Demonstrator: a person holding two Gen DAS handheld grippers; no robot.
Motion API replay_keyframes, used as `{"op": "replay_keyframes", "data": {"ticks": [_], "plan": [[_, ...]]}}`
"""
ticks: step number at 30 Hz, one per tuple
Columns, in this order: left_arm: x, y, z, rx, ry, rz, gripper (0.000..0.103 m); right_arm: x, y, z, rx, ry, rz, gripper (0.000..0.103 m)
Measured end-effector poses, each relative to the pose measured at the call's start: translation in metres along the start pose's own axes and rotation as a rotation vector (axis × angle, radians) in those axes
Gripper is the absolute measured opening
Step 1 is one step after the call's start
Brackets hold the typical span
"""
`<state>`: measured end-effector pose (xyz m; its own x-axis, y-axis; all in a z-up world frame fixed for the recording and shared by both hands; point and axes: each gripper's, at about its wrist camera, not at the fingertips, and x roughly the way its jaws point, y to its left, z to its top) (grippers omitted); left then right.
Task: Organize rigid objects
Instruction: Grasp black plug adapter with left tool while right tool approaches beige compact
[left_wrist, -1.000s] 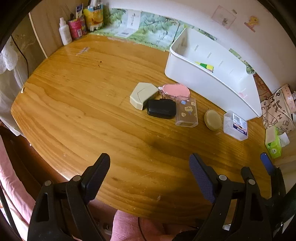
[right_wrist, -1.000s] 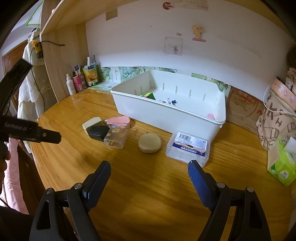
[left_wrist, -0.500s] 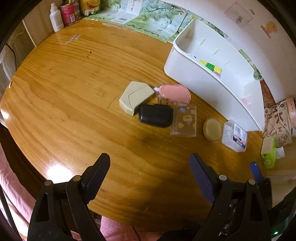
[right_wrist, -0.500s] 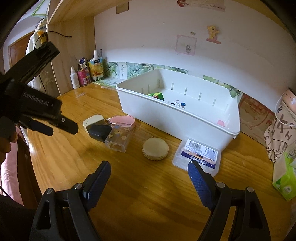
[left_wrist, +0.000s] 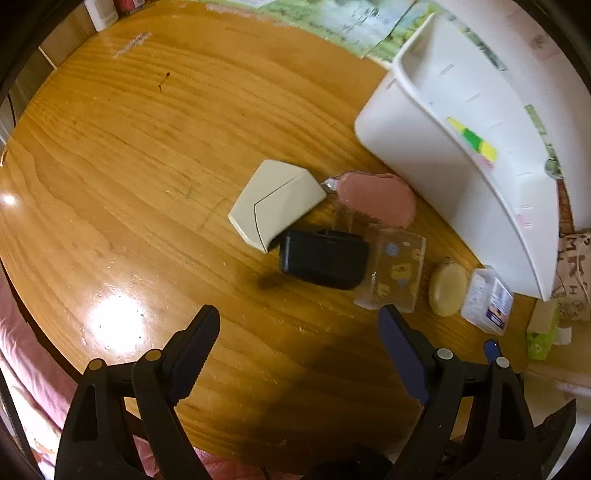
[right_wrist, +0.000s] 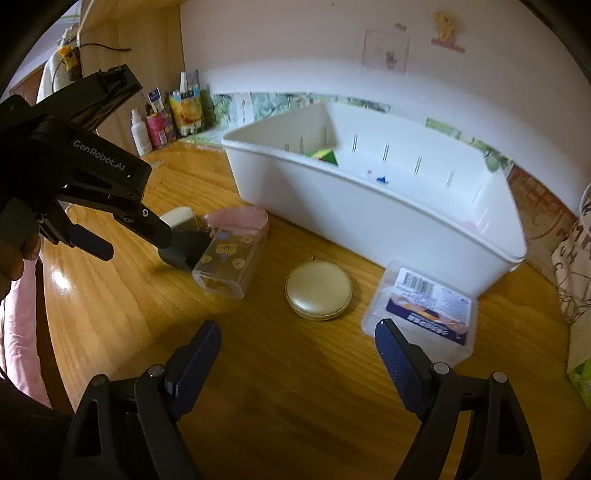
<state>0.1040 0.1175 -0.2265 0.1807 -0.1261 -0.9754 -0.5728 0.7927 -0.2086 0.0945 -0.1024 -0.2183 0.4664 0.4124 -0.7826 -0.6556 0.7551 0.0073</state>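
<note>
On the wooden table lie a beige case (left_wrist: 275, 205), a black case (left_wrist: 323, 258), a pink-lidded item (left_wrist: 376, 197), a clear patterned box (left_wrist: 393, 271) (right_wrist: 229, 258), a round gold compact (left_wrist: 447, 284) (right_wrist: 318, 293) and a clear labelled box (left_wrist: 487, 297) (right_wrist: 424, 308). My left gripper (left_wrist: 295, 349) is open above and just short of the black case; it shows in the right wrist view (right_wrist: 122, 232). My right gripper (right_wrist: 297, 356) is open, just short of the compact. A white bin (left_wrist: 424, 155) (right_wrist: 369, 214) stands behind, holding a colourful cube (right_wrist: 325, 155).
Bottles and cartons (right_wrist: 166, 118) stand at the back left corner by a wooden panel. A patterned bag (right_wrist: 572, 258) and a green tissue pack (left_wrist: 539, 336) sit at the right. The table's front edge (left_wrist: 44, 317) curves at the left above pink cloth.
My left gripper has moved forward and down toward the black case. My right gripper has moved forward toward the compact and the labelled box. Both stay open.
</note>
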Motion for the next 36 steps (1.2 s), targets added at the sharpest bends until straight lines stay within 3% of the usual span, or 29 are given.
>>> {"op": "replay_keyframes", "data": {"ticks": [19, 36], "plan": [[0.024, -0.010, 0.032, -0.006, 0.080, 0.050, 0.089, 0.038, -0.001, 0.012, 0.024, 0.039, 0.002, 0.086], [0.052, -0.035, 0.048, 0.020, 0.126, 0.089, 0.089, 0.047, 0.002, 0.016, -0.002, 0.033, -0.012, 0.086]]}}
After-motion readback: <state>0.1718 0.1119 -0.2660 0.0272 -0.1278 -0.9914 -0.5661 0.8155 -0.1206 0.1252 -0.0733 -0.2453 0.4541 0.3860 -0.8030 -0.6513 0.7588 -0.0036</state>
